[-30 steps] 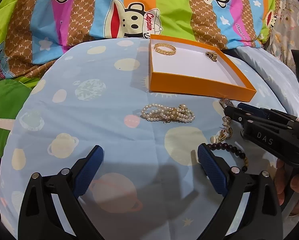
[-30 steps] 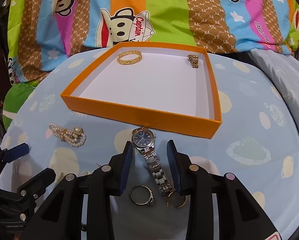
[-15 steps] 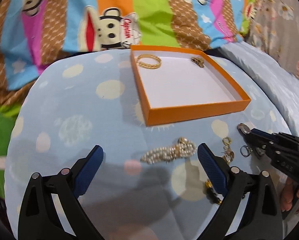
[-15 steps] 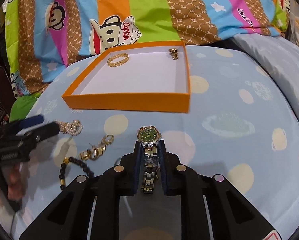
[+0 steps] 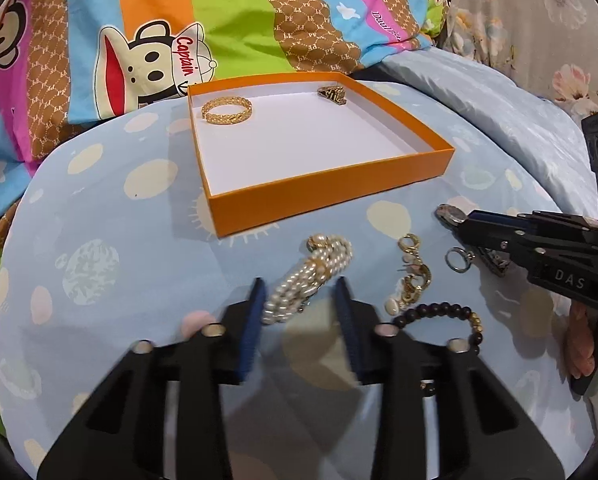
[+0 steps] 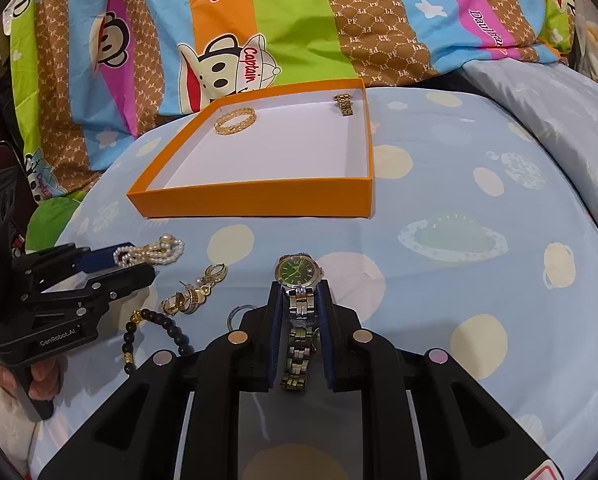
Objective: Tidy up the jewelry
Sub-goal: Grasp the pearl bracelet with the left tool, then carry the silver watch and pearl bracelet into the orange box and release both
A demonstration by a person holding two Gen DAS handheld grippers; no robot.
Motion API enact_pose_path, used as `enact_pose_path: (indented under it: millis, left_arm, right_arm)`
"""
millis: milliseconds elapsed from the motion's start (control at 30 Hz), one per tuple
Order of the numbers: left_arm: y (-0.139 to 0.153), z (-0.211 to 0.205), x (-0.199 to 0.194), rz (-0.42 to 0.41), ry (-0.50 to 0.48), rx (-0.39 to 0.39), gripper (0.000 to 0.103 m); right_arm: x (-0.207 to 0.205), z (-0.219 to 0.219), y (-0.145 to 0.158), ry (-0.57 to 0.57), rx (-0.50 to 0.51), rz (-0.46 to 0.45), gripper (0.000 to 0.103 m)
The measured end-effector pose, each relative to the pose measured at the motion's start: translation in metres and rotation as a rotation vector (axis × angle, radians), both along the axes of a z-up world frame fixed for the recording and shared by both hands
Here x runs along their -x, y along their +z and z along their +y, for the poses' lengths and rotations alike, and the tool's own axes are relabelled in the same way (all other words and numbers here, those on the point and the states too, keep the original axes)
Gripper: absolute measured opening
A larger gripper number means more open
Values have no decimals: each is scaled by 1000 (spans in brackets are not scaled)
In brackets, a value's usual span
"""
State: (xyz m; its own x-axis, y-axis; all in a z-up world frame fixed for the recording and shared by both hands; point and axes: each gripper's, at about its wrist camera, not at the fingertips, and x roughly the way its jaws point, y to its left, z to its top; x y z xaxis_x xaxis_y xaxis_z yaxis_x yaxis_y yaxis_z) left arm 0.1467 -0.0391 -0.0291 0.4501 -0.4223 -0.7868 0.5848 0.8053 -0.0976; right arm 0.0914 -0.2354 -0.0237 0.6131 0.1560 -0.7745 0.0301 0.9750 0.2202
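Two gold pieces lie in the shallow orange cardboard box [image 5: 323,196]. The right gripper [image 6: 299,304] holds the steel watch [image 6: 299,276]; the left gripper [image 5: 299,300] is half-closed around the pearl bracelet [image 5: 311,276], not yet gripping it; other pieces remain outside.

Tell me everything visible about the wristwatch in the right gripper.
The silver metal wristwatch with a round green dial has a link bracelet in silver and gold tones. Its band is pinched between the right gripper blue pads, with the dial facing up and poking out beyond the fingertips. It sits short of the orange tray, not in it.

Pearl bracelet [image 5: 309,278] between parted left tongs [image 5: 299,292] — orange box [image 5: 331,190] beyond
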Motion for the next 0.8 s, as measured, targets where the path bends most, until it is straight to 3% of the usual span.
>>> enact_pose_path:
  millis: [167, 567, 800]
  left_arm:
    - [0, 2, 7, 15, 35, 27, 8]
    - [17, 0, 41, -85, 85, 34, 7]
    - [41, 2, 57, -90, 91, 112, 7]
  right_arm:
    - [1, 0, 1, -2, 4, -7, 16]
    - [10, 0, 17, -7, 10, -81, 15]
    - [15, -8, 32, -29, -12, -133, 15]
